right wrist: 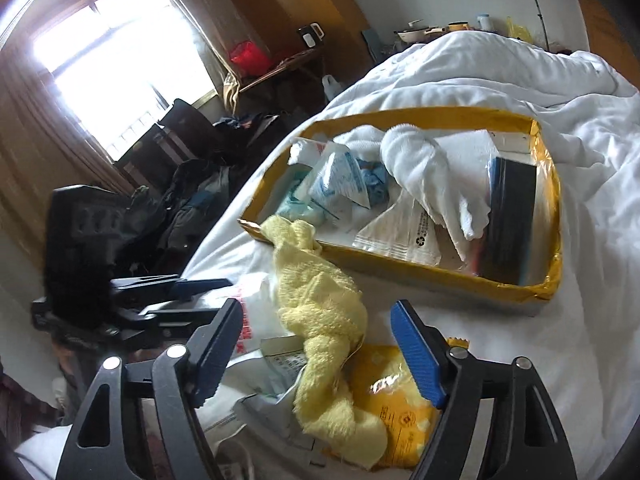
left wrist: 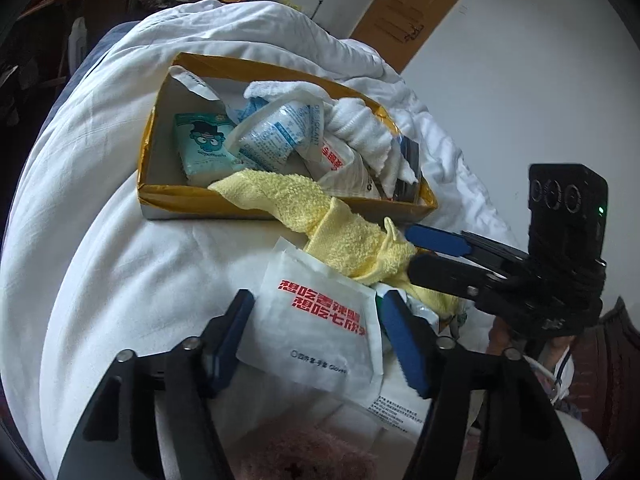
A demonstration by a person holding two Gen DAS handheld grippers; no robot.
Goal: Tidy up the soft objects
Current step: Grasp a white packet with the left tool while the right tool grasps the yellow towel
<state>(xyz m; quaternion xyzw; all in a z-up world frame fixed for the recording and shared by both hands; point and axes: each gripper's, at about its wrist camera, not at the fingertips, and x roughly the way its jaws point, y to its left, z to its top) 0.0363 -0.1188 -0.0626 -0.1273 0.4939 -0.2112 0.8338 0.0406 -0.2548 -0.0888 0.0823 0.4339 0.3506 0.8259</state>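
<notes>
A yellow-taped cardboard box (left wrist: 224,200) (right wrist: 550,216) lies on the white duvet, holding white towels (left wrist: 360,124) (right wrist: 416,156), sachets and a tissue pack (left wrist: 202,144). A yellow towel (left wrist: 320,216) (right wrist: 320,312) drapes from the box's near edge onto a pile of packets. My left gripper (left wrist: 316,332) is open, its jaws on either side of a white glove packet (left wrist: 320,324) with red print. My right gripper (right wrist: 316,344) is open around the yellow towel's lower end; in the left wrist view it (left wrist: 408,252) sits at the towel's end. A yellow packet (right wrist: 392,396) lies under the towel.
The duvet (left wrist: 120,240) (right wrist: 520,92) is bunched up behind the box. A dark flat item in clear plastic (right wrist: 508,216) stands at the box's right end. A pink fluffy thing (left wrist: 304,452) lies under the left gripper. Furniture and clutter stand beyond the bed's left side (right wrist: 192,176).
</notes>
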